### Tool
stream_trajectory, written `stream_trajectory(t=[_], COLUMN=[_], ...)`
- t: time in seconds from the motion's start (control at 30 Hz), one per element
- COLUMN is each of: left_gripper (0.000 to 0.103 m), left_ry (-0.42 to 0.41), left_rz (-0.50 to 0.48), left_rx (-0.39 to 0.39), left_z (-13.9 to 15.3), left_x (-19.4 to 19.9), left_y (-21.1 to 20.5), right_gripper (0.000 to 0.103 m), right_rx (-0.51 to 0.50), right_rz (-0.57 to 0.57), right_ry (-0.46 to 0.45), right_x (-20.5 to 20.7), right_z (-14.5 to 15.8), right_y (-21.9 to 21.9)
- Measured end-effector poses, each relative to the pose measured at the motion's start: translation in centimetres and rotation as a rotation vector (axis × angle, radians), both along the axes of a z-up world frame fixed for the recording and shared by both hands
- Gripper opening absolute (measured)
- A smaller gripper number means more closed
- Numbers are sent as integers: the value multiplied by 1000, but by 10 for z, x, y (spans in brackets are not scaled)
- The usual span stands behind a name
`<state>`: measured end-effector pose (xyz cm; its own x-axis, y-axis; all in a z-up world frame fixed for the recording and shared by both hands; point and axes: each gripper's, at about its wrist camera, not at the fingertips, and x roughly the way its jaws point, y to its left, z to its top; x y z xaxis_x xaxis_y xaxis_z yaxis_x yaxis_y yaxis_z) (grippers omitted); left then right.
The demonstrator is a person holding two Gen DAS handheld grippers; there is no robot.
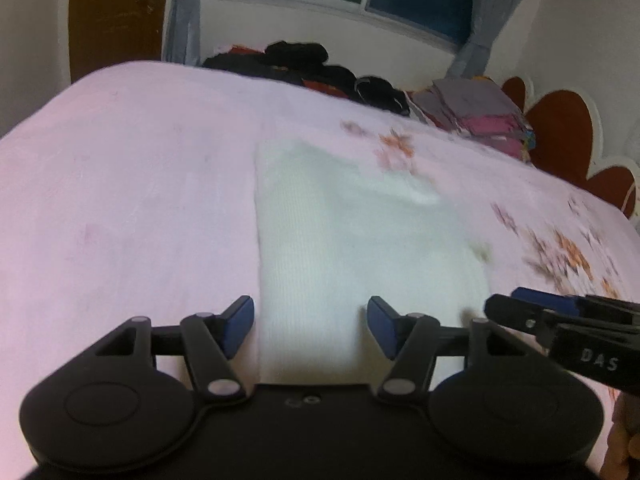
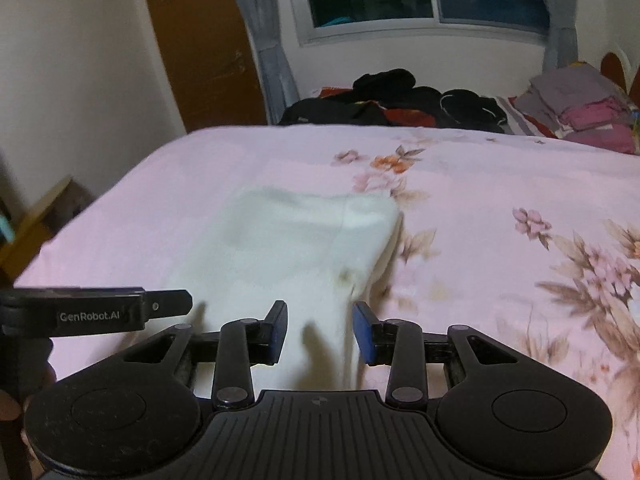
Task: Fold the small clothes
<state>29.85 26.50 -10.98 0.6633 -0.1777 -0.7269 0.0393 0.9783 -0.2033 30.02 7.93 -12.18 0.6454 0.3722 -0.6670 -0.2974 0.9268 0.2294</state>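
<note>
A white garment (image 1: 352, 232) is laid flat on the pink bed (image 1: 120, 200), so its near hem can be reached. Both the left tongs (image 1: 310, 326) and right tongs (image 2: 320, 332) are held released, straddling that hem, nothing grasped.

White garment (image 1: 352, 232), ribbed knit, lying flat on the pink bed sheet (image 1: 140, 200). Seen from the right wrist the same piece (image 2: 288, 248) runs from the near edge of the bed away toward the window. Far end folded over, a rounded flap at the far right corner. Left edge straight. Small yellowish-brown stain near the right edge, partway along. Surface mostly smooth, faint creases.
</note>
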Motion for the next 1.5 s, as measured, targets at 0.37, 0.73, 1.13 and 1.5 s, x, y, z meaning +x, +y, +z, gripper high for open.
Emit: stream_trajectory(t=[0.37,0.73,1.13,1.5], left_gripper=[61,91,103,102], left_ry=[48,81,175,83], left_rz=[-51,-56,9,-12], left_rx=[-1,52,167,229], left_z=[-19,-18,-4,48], left_x=[-22,-24,-32,-74], left_y=[-8,-15,-9,-5], right_gripper=[5,6,10,10], right_rx=[-14,-39,-110,-181], right_rz=[-47,-118,-153,-172], right_ry=[87,141,122,122], right_x=[-33,-27,-35,-32], right_z=[-33,-45,-44,-41], right_y=[-1,-1,13,27])
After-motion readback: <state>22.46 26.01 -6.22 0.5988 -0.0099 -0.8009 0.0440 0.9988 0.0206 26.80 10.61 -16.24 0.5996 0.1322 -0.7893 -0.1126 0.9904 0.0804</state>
